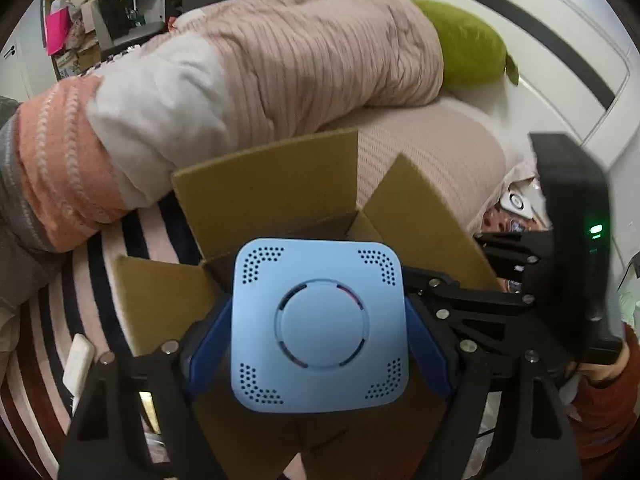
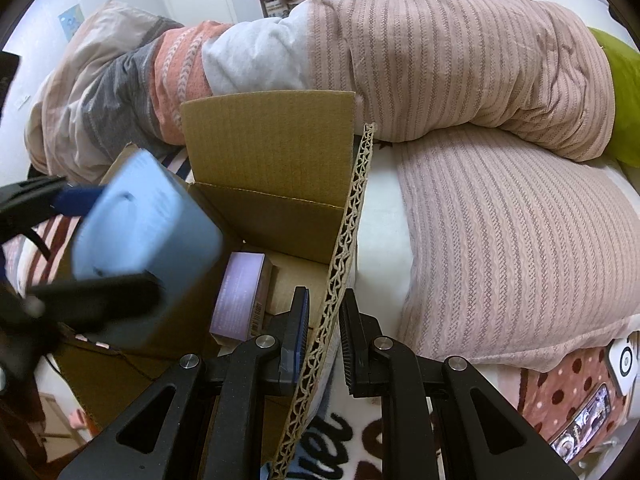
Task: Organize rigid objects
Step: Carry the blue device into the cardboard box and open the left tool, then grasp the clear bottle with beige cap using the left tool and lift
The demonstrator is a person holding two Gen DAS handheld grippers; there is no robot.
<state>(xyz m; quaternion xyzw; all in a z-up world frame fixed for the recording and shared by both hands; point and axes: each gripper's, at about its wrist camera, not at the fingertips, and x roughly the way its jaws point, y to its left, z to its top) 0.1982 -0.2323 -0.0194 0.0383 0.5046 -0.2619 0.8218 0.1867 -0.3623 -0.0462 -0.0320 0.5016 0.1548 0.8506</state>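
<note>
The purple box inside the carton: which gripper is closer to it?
Right. The right gripper pinches the carton flap beside the purple box; the left gripper holds a blue device above.

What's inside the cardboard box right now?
In the cardboard box, a purple carton lies on the floor. The blue device held by the left gripper covers the box's left side, so anything there is hidden.

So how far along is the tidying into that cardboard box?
Done: a purple box already lies inside the cardboard box. In hand: the left hand-held gripper holds a light blue device over it, while the right hand-held gripper pinches a flap. Left: setting the device inside. Other remaining items aren't clearly visible.
</note>
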